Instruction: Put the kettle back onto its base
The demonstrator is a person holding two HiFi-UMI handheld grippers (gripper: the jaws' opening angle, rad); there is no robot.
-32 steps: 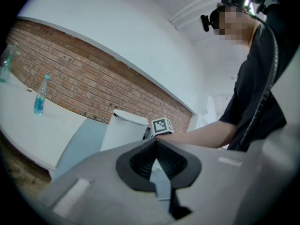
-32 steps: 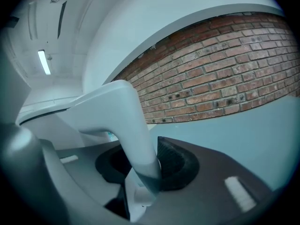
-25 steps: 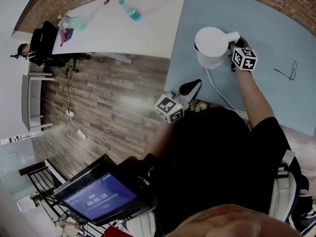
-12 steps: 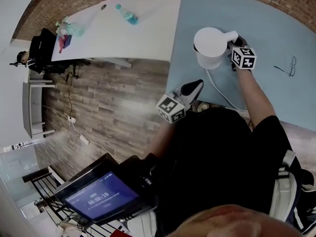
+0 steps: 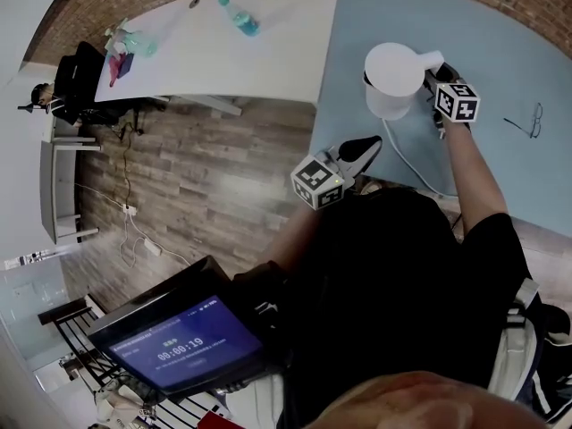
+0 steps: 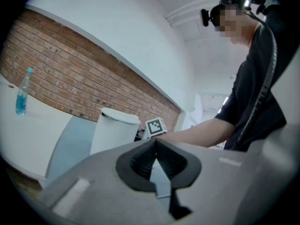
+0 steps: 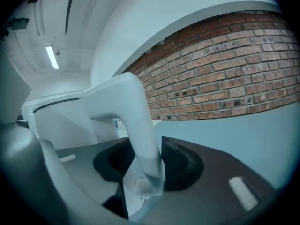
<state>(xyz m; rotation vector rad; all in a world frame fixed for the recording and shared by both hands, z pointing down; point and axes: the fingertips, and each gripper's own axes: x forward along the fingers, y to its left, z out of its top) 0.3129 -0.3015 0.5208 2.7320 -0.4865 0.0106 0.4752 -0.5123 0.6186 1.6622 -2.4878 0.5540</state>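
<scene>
The white kettle [image 5: 393, 79] stands upright on the blue-grey table [image 5: 500, 43]; a white cord [image 5: 407, 164] trails from beneath it toward me. Whether a base lies under it I cannot tell. My right gripper [image 5: 438, 74] is at the kettle's right side, its jaws around the curved white handle [image 7: 136, 121]. In the right gripper view [image 7: 145, 158] both pads lie against the handle with no gap showing, though the jaws have just been opening. My left gripper [image 5: 362, 150] hovers by the table's near edge, shut and empty [image 6: 155, 146], pointing at the kettle [image 6: 115, 130].
A pair of glasses [image 5: 523, 125] lies on the blue-grey table right of the kettle. A white table [image 5: 223, 52] adjoins on the left with a blue bottle [image 5: 239, 16]. A brick wall runs behind. A tablet screen [image 5: 179, 347] sits at my lower left.
The head view has shifted slightly, so everything sits a little further right. The kettle and both grippers hold the same places relative to the table.
</scene>
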